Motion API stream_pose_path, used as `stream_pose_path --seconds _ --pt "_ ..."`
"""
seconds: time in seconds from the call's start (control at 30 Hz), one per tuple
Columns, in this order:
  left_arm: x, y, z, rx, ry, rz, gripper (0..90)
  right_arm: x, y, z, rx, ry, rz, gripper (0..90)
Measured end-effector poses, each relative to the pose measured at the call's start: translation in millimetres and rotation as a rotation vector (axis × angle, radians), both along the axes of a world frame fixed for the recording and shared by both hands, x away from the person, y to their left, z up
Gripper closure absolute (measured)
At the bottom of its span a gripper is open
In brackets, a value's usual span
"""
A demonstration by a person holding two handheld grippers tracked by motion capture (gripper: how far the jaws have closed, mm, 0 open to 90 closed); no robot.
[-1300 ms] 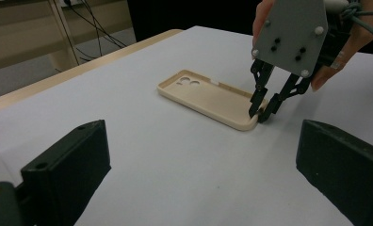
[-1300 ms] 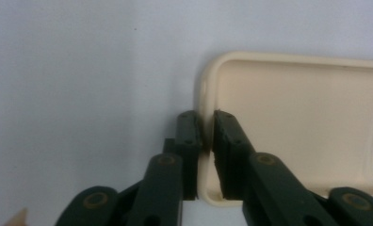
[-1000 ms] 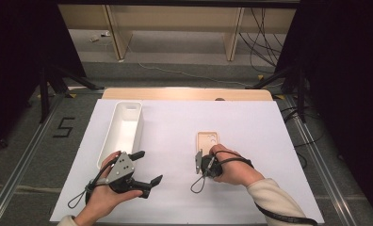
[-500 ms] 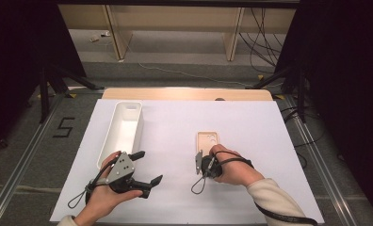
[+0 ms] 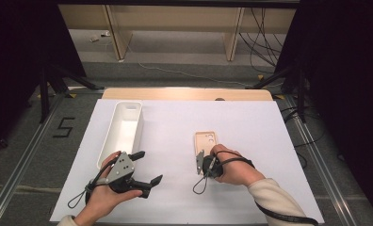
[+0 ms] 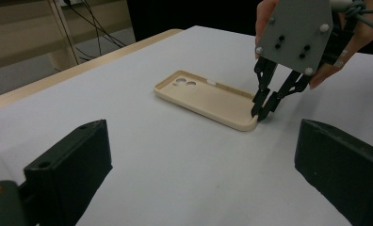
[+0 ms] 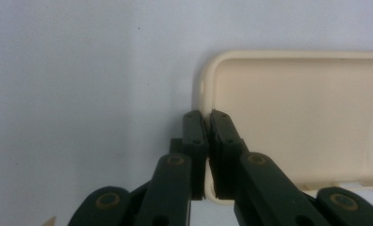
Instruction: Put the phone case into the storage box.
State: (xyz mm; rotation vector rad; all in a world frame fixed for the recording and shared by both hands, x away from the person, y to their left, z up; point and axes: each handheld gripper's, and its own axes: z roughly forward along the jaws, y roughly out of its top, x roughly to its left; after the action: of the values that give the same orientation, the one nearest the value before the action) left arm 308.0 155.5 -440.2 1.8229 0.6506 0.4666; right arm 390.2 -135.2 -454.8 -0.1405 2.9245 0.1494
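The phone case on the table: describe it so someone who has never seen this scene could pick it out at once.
On the white table, right of the long white bin, the phone case lies flat, open side up, beside the right gripper, whose jaws pinch its near short edge. It is the sole beige, shallow item, with round camera holes at its far end.

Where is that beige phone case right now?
The phone case lies flat on the white table, right of centre in the high view, its near rim pinched by the right gripper; the white bin sits to its left.
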Motion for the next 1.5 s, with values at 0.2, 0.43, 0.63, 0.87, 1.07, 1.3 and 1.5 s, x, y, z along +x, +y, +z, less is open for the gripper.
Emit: stream_pose_path --seconds 0.2,0.43,0.63,0.87,1.07,1.3,1.5 --pt "1.2 -0.1 -0.2 0.0 0.003 0.001 4.2 0.4 -2.4 1.7 0.04 -0.004 -0.004 87.7" --pt "1.9 0.6 -1.3 -0.003 0.006 0.006 4.2 -0.9 -7.2 9.3 0.078 -0.006 -0.016 88.0" --pt "2.0 0.7 -1.9 -0.003 0.009 0.009 4.4 -2.3 -8.6 13.4 0.106 -0.014 -0.007 88.0" --pt "1.1 2.6 -1.8 -0.009 0.009 0.012 4.7 -4.7 -8.7 16.5 0.138 -0.015 -0.016 88.0" --pt "0.6 3.9 -1.5 -0.011 0.006 0.015 5.1 -5.7 -10.6 18.8 0.17 -0.026 -0.021 88.0" --pt "0.5 4.1 -1.2 -0.007 0.002 0.018 5.6 -7.9 -14.8 22.2 0.213 -0.04 -0.022 88.0" --pt "0.7 4.0 -1.2 -0.008 0.006 0.02 6.1 -10.0 -16.9 24.2 0.251 -0.043 -0.023 88.0"
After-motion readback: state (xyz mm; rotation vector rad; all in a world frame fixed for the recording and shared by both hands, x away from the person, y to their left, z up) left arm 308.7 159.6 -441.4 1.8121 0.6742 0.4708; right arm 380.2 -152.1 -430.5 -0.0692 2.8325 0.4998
